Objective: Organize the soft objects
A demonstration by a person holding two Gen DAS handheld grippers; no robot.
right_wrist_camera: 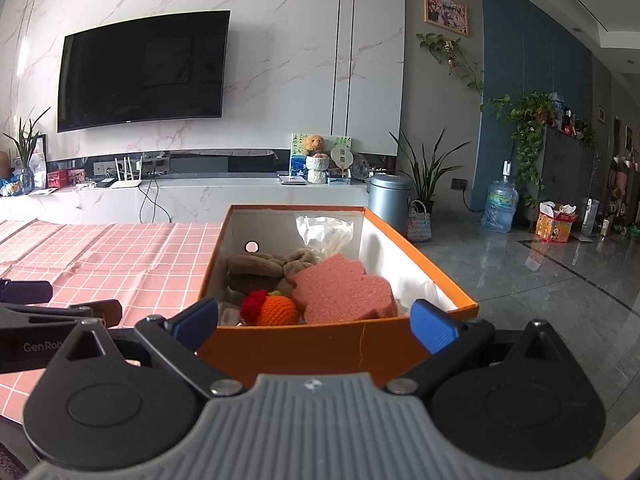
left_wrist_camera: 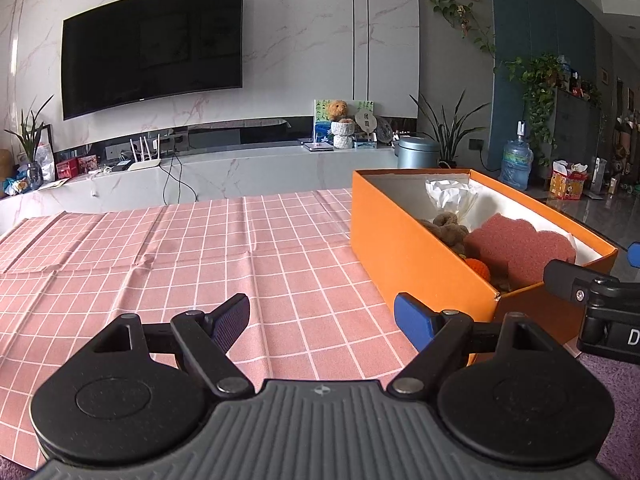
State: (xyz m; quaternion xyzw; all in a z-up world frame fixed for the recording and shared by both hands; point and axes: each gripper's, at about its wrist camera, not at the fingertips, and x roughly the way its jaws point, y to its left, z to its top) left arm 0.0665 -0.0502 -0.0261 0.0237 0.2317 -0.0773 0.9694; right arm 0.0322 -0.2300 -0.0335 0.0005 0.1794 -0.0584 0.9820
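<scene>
Running away from both grippers — orange box (right_wrist_camera: 320, 350), lengthwise.

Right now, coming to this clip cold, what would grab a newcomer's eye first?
The orange box at the right end of the pink checked tablecloth, already filled: a pink sponge, a brown plush toy, an orange crocheted ball and a crumpled clear bag at the back. Both tongs are open and empty: the right tongs before the box's near wall, the left tongs over bare cloth.
</scene>
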